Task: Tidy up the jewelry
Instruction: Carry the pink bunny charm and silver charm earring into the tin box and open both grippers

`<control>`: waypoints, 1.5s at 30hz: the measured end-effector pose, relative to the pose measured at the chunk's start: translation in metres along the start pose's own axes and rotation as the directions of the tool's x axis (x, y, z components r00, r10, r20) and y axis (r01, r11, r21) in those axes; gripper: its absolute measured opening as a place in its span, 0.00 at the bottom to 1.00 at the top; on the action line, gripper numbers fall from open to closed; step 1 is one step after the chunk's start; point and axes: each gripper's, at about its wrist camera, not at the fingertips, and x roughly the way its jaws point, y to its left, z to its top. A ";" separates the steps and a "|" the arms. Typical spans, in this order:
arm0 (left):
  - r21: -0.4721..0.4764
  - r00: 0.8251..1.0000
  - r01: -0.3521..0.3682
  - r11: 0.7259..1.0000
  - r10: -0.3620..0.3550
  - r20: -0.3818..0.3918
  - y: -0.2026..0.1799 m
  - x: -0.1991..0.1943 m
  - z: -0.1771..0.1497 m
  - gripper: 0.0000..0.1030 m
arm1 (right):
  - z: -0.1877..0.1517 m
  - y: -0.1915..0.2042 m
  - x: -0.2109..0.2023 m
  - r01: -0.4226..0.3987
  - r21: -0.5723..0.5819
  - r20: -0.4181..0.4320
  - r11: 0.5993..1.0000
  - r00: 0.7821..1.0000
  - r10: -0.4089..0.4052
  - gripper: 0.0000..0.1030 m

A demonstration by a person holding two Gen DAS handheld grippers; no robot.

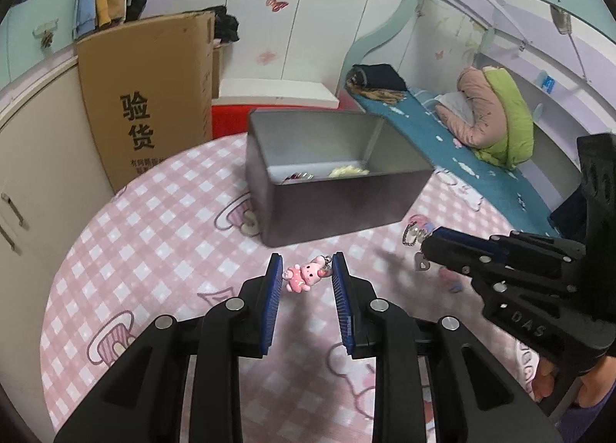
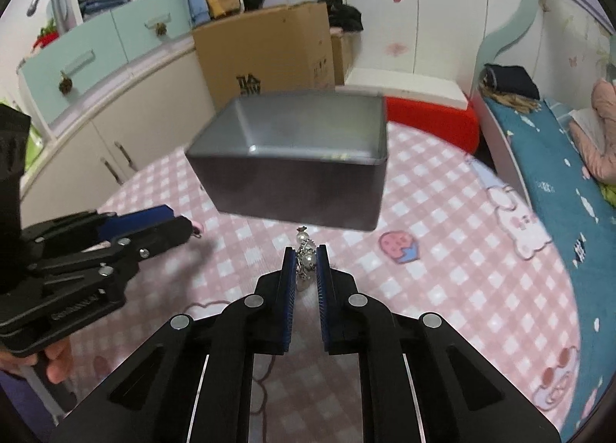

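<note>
Both wrist views look down close; sharing the tin box (image 1: 338, 208).

Blurred in the right wrist view: grey tin box (image 2: 292, 158) ahead of the right gripper (image 2: 306, 264), inside unseen. Hidden behind the box's near wall (image 1: 338, 200) ahead of the left gripper (image 1: 307, 269): most of the contents, small, unidentifiable. Cut off at the frame edge: hand (image 2: 57, 362).

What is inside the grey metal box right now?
Inside the grey metal box, a pale yellow piece and a small silvery-red item lie along the near wall. That wall hides the floor nearest the camera.
</note>
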 end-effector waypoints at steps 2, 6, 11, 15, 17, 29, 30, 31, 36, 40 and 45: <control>0.009 1.000 0.015 1.000 -0.016 0.015 -0.005 -0.007 0.005 0.24 | 0.006 -0.001 -0.016 0.002 -0.001 0.031 1.000 1.000 -0.002 0.11; 0.035 0.997 0.044 0.998 -0.046 0.056 -0.014 -0.023 0.019 0.24 | 0.019 -0.003 -0.040 0.012 -0.010 0.084 1.000 0.996 -0.012 0.11; 0.075 0.992 0.051 0.996 -0.059 0.108 -0.023 -0.039 0.044 0.24 | 0.039 -0.004 -0.058 0.017 -0.016 0.128 1.000 0.992 -0.015 0.11; 0.098 0.989 0.051 0.994 -0.064 0.134 -0.029 -0.045 0.066 0.24 | 0.061 -0.006 -0.064 0.013 -0.015 0.159 1.000 0.987 -0.011 0.11; 0.104 0.988 0.042 0.994 -0.057 0.145 -0.031 -0.045 0.076 0.24 | 0.068 -0.006 -0.065 0.010 -0.015 0.166 1.000 0.986 -0.007 0.11; 0.096 0.995 0.020 0.995 -0.030 0.098 -0.019 -0.007 0.101 0.24 | 0.096 -0.002 -0.022 -0.018 -0.013 0.126 1.000 0.992 0.019 0.11; 0.092 0.996 0.018 0.996 -0.027 0.089 -0.018 -0.003 0.101 0.24 | 0.095 -0.003 -0.017 -0.020 -0.011 0.117 1.000 0.993 0.021 0.11; 0.087 0.997 0.013 0.996 -0.020 0.076 -0.016 0.004 0.100 0.24 | 0.095 -0.002 -0.013 -0.021 -0.009 0.110 1.000 0.994 0.022 0.11; 0.075 1.000 0.008 0.997 -0.010 0.026 -0.007 0.029 0.094 0.24 | 0.093 -0.004 0.014 -0.024 0.003 0.068 1.000 0.997 0.024 0.11; 0.071 1.000 0.005 0.997 -0.004 -0.010 -0.003 0.045 0.089 0.24 | 0.089 -0.007 0.030 -0.025 0.013 0.037 1.000 0.999 0.025 0.11; 0.062 0.999 -0.003 0.998 0.006 -0.039 0.000 0.058 0.084 0.24 | 0.083 -0.013 0.044 -0.024 0.027 0.011 0.999 1.000 0.024 0.11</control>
